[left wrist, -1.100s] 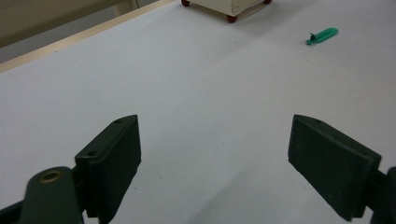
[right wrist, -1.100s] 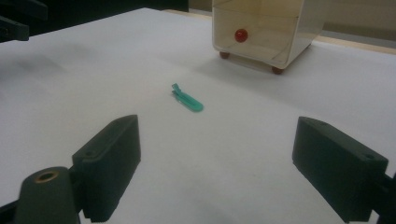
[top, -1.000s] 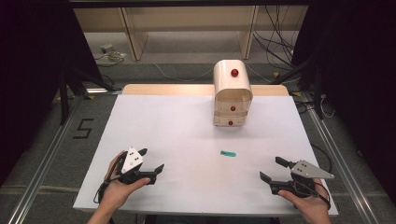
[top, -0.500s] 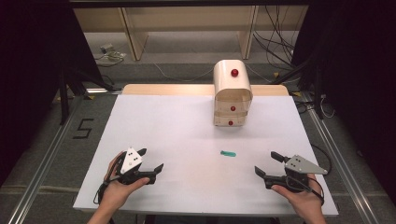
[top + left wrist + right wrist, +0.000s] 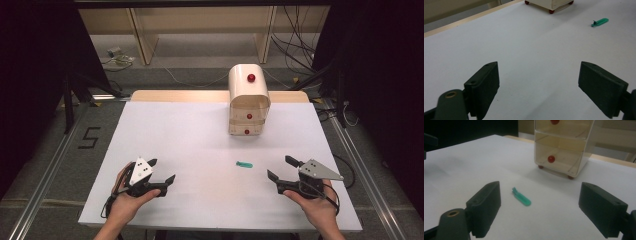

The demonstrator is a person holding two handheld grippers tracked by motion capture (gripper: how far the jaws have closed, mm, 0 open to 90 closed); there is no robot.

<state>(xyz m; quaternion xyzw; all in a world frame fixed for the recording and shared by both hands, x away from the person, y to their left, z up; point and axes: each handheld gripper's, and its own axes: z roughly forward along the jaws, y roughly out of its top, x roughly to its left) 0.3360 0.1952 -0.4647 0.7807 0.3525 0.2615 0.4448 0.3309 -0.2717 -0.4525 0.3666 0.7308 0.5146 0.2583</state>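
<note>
A small green clip-like piece [image 5: 244, 164] lies flat on the white table [image 5: 190, 135], a little right of centre. It appears in the right gripper view [image 5: 521, 197] just ahead of the jaws, and far off at the upper right in the left gripper view [image 5: 599, 22]. A cream mini drawer unit [image 5: 248, 100] with red knobs stands behind it. My left gripper [image 5: 161, 170] rests near the front left edge, open and holding nothing. My right gripper [image 5: 282, 168] sits at the front right, open and pointing toward the green piece.
The drawer unit [image 5: 564, 145] has stacked drawers, all closed, on small red feet. A wooden strip [image 5: 180, 95] runs along the table's far edge. Cables lie on the floor behind, and a metal rail [image 5: 45, 170] flanks the table on the left.
My right gripper has moved left and slightly forward toward the green piece. The left gripper has stayed in place.
</note>
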